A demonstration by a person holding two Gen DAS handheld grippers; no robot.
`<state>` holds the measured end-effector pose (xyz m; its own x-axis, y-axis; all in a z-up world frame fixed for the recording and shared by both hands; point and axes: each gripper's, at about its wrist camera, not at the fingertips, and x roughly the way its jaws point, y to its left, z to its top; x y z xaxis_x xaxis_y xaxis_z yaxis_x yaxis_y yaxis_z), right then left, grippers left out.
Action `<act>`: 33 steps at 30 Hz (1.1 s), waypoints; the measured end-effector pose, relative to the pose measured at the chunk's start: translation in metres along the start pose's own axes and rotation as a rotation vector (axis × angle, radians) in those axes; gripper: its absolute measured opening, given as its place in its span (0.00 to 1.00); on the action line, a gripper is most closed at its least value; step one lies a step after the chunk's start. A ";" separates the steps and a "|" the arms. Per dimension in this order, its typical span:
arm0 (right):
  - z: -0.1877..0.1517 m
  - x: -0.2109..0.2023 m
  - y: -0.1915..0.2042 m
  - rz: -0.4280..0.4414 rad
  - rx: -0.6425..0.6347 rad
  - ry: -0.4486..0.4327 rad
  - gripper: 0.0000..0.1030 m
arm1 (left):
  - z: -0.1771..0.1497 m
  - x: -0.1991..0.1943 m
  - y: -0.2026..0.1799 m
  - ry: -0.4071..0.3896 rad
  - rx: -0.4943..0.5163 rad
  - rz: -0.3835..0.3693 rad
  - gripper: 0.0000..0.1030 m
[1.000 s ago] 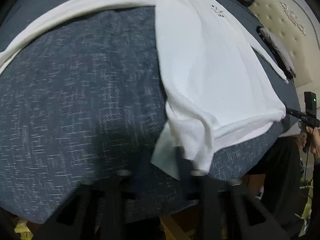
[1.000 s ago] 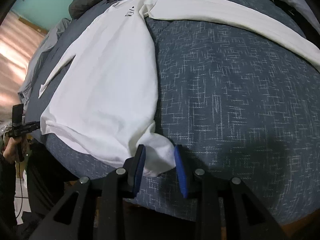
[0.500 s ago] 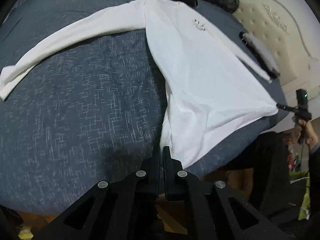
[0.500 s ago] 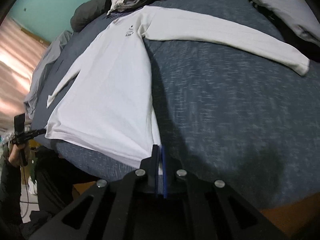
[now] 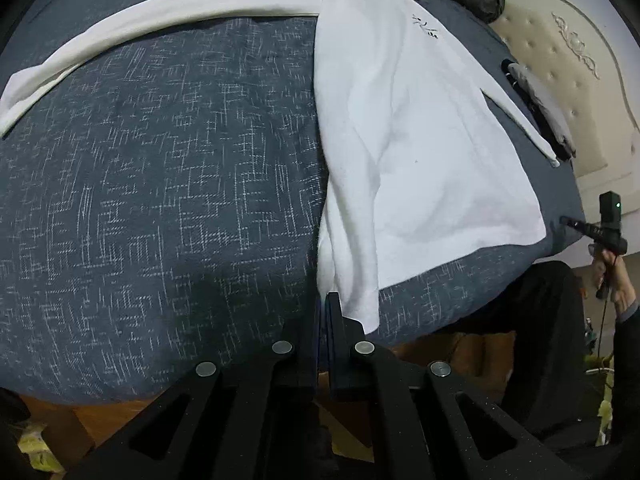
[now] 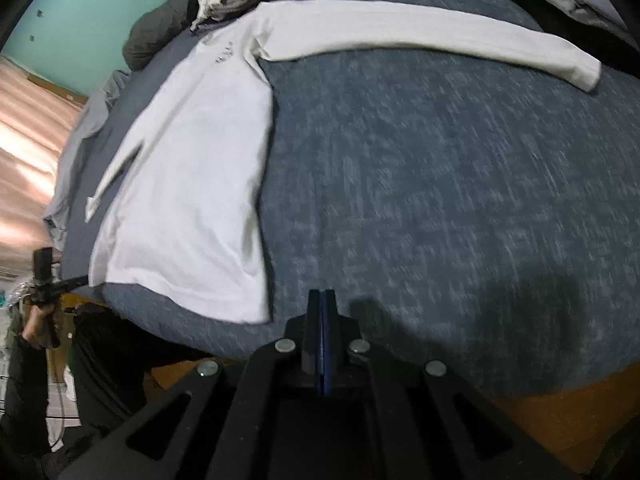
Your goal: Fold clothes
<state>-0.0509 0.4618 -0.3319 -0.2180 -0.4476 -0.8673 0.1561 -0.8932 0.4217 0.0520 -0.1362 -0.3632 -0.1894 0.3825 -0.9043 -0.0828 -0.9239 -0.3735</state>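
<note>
Bedroom, dark blue bedspread (image 5: 168,184), padded headboard (image 5: 560,92) far right. Left gripper (image 5: 323,304) clamped on the near hem corner of the white long-sleeve shirt (image 5: 420,152). Right gripper (image 6: 323,300) closed, looks empty: hem lies just beside it. Shirt flat, both sleeves out. Step: smoothing before the first fold. Next: re-grip the hem, then fold. Chest print (image 5: 425,27) unreadable.

White shirt (image 5: 420,152) with a small dark print; bed (image 5: 160,200) dark blue, flecked white; teal wall (image 6: 104,12); cream headboard (image 5: 560,60).
</note>
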 end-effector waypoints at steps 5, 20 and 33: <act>0.019 0.016 0.026 0.038 -0.056 0.001 0.10 | 0.008 0.003 0.005 -0.007 -0.013 0.002 0.03; 0.022 0.065 0.056 -0.014 -0.164 0.141 0.03 | 0.014 -0.016 0.020 -0.043 -0.050 -0.006 0.04; 0.024 0.017 0.021 -0.002 -0.062 0.051 0.01 | 0.035 -0.016 0.012 -0.078 -0.068 -0.022 0.20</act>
<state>-0.0740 0.4341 -0.3310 -0.1697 -0.4413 -0.8812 0.2149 -0.8892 0.4040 0.0199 -0.1528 -0.3462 -0.2645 0.3992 -0.8779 -0.0216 -0.9125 -0.4085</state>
